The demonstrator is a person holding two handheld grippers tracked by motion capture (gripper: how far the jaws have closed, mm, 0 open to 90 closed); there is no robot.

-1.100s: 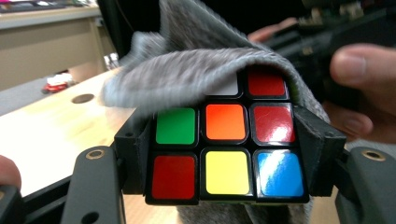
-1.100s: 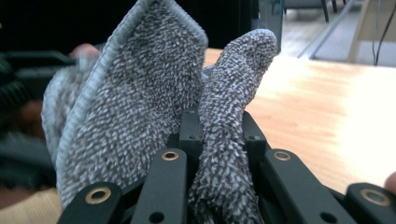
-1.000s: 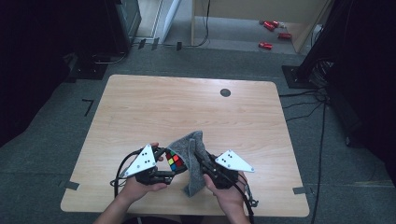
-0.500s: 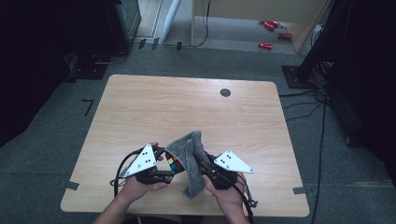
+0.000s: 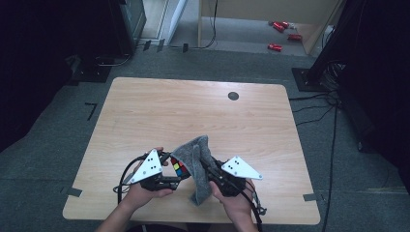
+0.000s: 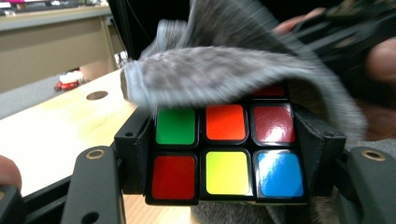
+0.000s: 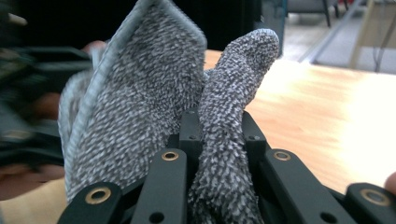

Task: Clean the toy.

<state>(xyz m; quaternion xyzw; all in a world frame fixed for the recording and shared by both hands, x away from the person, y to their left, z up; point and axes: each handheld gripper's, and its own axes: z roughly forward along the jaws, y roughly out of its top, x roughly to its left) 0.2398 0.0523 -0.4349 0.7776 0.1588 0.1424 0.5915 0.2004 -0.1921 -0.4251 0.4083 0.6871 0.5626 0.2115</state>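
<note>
Where the person's hands meet at the near edge of the pale wooden table [image 5: 145, 111], the left gripper [image 5: 170, 180] clamps a multicoloured plastic puzzle cube [image 6: 226, 154] by its sides. The right gripper [image 5: 212, 175] pinches a grey speckled terry cloth [image 7: 140, 107], draped over the cube's top. Farther off: a dark round grommet [image 5: 233, 95].

The table [image 5: 159, 111] lies open from its far edge to mid-depth, bearing one small dark disc [image 5: 233, 95] near the far right corner. At the near edge, a grey cloth [image 5: 197, 159] draped over a colour cube [image 5: 180, 168] blocks passage between the hands.
</note>
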